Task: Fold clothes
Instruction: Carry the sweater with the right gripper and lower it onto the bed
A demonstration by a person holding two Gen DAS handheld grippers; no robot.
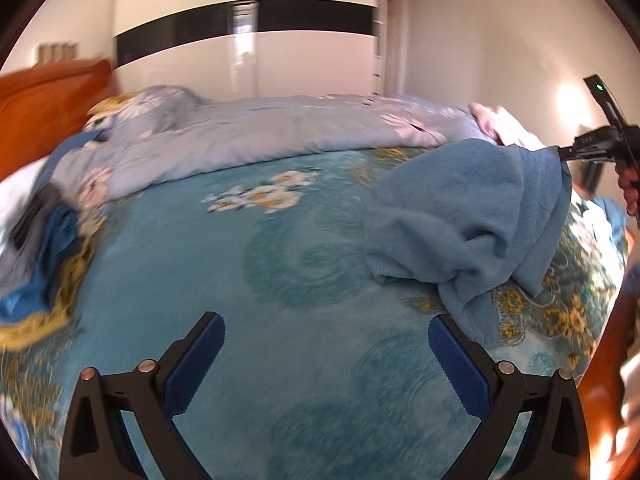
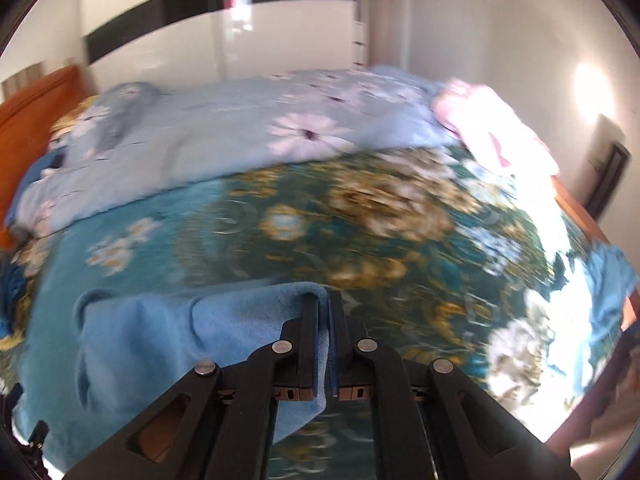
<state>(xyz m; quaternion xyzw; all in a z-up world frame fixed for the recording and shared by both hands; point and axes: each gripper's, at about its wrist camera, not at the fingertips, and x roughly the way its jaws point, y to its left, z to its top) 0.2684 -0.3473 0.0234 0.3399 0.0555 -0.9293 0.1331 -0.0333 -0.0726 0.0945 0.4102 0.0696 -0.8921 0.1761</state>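
A light blue towel [image 1: 464, 224] hangs in folds over the teal flowered bedspread [image 1: 248, 280], lifted by one edge at the right. My right gripper [image 2: 325, 300] is shut on the towel [image 2: 168, 332], with the cloth pinched between its black fingers and trailing off to the left and below. In the left wrist view that right gripper [image 1: 568, 154] shows at the far right, held in a hand [image 1: 630, 190], gripping the towel's top corner. My left gripper [image 1: 326, 330] is open above the bedspread, left of the towel's hanging end, with nothing between its blue pads [image 1: 460, 364].
A pale blue flowered duvet [image 1: 256, 132] lies bunched across the far side of the bed. Dark and blue clothes [image 1: 44, 240] are heaped at the left edge. An orange wooden headboard [image 1: 44, 108] stands at left, a pink cloth [image 2: 492, 128] at the far right, a white wardrobe [image 1: 248, 40] behind.
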